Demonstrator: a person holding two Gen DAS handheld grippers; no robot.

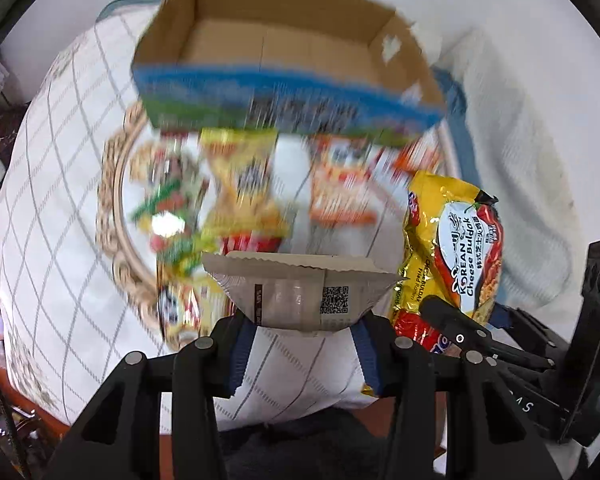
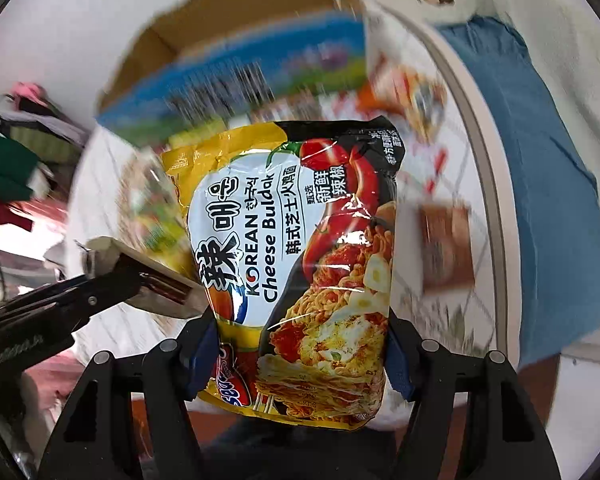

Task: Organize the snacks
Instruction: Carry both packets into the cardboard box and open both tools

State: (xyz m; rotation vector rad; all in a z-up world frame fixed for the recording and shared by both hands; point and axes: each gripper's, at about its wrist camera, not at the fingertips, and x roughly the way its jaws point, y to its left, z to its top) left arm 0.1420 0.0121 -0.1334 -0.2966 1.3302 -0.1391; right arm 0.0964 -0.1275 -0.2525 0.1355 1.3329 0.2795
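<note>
Glossy crinkled foil noodle packet [image 2: 300,264], matt grey paper sachet [image 1: 300,296], plain brown cardboard box [image 1: 284,40], quilted cloth [image 1: 60,200].

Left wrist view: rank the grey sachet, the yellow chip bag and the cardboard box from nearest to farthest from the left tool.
1. Grey sachet: clamped in the left tool, bottom centre.
2. Yellow chip bag: on the table beyond, blurred, slightly left of centre.
3. Cardboard box: farthest, open and empty, at the top.

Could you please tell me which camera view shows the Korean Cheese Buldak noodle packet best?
The right wrist view: the noodle packet fills the middle, its front sharp and readable, clamped in the right tool. The left wrist view shows it smaller, off to the right, partly hidden behind the tool's finger.
</note>
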